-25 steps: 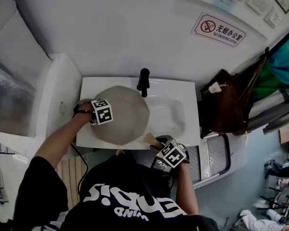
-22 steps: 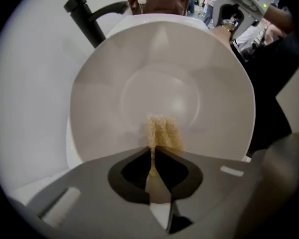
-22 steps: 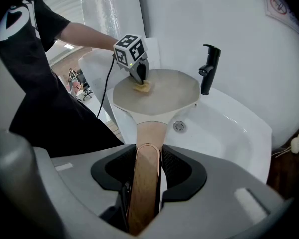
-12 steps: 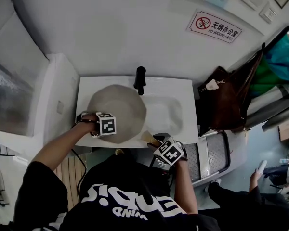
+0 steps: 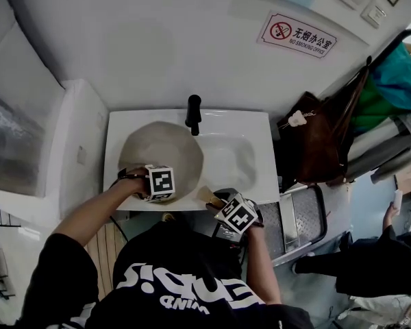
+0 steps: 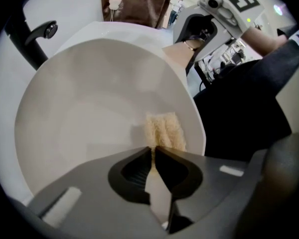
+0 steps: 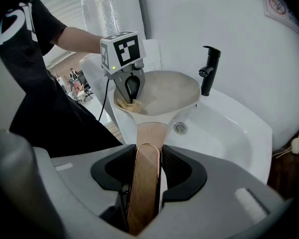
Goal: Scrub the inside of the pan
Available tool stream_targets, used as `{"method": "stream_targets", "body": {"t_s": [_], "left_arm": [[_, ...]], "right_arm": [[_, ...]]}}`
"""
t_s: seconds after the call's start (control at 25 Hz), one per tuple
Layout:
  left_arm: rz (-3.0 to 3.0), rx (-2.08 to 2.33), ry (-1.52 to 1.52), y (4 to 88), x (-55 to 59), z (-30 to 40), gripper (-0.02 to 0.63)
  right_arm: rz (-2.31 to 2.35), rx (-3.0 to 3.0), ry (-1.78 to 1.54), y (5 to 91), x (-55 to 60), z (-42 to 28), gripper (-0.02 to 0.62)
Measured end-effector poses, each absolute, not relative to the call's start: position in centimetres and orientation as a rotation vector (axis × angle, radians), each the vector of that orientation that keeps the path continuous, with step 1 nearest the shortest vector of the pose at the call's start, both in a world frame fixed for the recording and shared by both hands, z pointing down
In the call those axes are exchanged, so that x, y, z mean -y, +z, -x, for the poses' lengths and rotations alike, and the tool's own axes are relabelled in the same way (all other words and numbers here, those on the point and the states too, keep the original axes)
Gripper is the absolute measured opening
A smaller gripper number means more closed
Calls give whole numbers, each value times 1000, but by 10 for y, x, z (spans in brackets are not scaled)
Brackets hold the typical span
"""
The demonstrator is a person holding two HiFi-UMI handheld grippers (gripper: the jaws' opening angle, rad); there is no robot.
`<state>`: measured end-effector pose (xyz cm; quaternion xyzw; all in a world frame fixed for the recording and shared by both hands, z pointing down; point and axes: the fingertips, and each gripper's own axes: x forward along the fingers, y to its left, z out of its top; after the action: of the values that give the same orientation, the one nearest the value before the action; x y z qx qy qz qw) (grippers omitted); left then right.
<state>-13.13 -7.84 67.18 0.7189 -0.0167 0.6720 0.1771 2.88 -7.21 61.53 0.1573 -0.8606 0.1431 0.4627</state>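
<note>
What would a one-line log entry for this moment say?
left gripper: shut on sponge, against inside of pan | right gripper: shut on pan handle | pan over sink

In the head view the left gripper (image 5: pixel 156 185) covers the pan (image 5: pixel 157 146) at its 6 o'clock rim, and the sponge (image 6: pixel 164 129); the right gripper (image 5: pixel 226 210) hides most of the handle (image 5: pixel 208 196). In the left gripper view the jaws hide the sponge's gripped end.
</note>
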Motion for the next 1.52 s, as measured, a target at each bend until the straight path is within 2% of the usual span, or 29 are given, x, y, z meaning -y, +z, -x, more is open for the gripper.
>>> {"method": "stream_targets", "body": {"t_s": [0.8, 1.52], "left_arm": [[-2224, 374, 1602, 685, 140, 58, 23], [-2324, 695, 1417, 686, 224, 62, 24]], "right_arm": [[-369, 2116, 341, 614, 72, -29, 173], [-382, 2105, 376, 619, 66, -29, 172]]}}
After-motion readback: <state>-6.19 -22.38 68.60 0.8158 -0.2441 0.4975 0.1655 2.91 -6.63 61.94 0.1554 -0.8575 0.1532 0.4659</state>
